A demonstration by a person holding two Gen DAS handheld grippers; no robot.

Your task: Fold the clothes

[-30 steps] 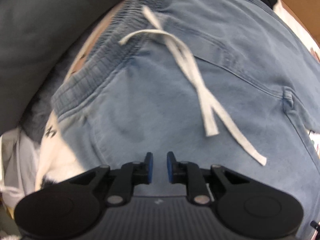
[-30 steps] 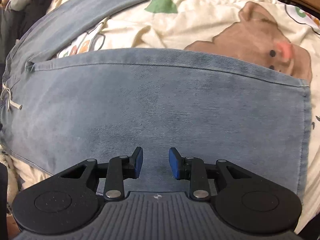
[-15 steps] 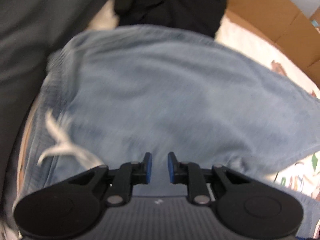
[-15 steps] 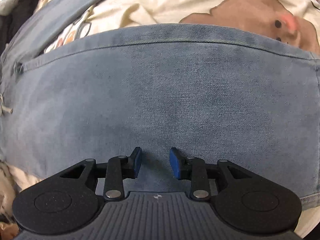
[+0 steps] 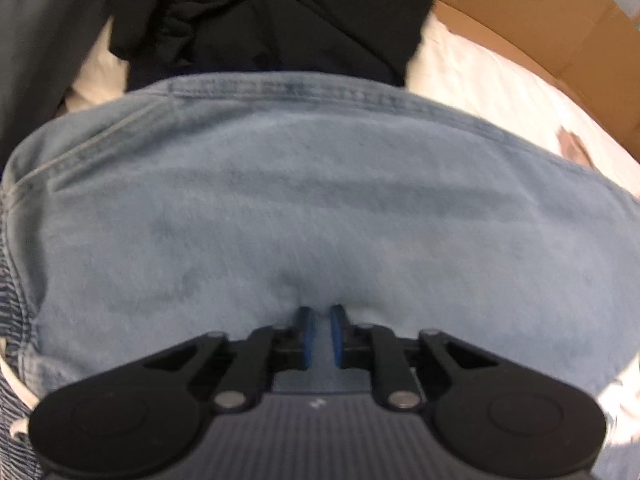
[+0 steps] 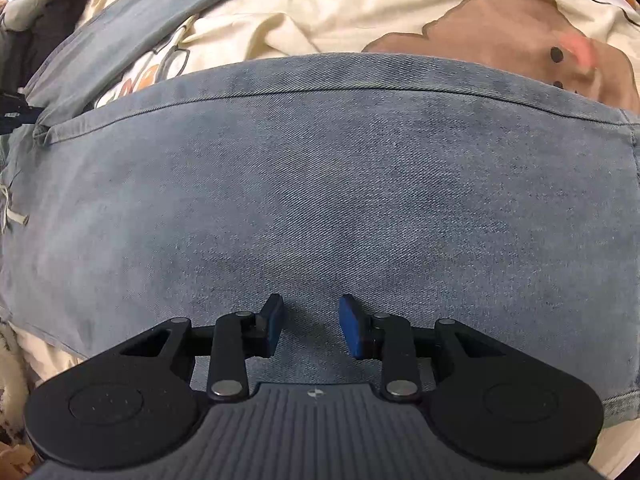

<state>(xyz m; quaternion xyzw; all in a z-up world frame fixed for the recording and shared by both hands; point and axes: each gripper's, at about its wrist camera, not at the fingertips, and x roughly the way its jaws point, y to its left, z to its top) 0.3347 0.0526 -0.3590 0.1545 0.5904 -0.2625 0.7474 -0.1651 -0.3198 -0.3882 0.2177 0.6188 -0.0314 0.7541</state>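
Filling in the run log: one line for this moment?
task: fold clothes | left gripper: shut on jeans | right gripper: open over jeans | bedsheet underneath

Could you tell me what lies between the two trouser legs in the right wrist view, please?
A wedge of cream cartoon-print sheet, nothing else, shows between the far leg and the near leg in the right wrist view.

My left wrist feed soft all over: motion blur smears denim jeans (image 5: 320, 208) weave, black garment (image 5: 280, 16) mere dark mass, cardboard (image 5: 540, 28) edge hazy. My right wrist feed crisp: twill of jeans (image 6: 340, 200) sharp, cartoon bedsheet (image 6: 360, 12) clear, pink patch on bear print streaked. Lighting even, diffuse, moderately bright; no glare. Faint shadow under right gripper (image 6: 311, 330) pads. Fisheye bows seams, darkens corners.
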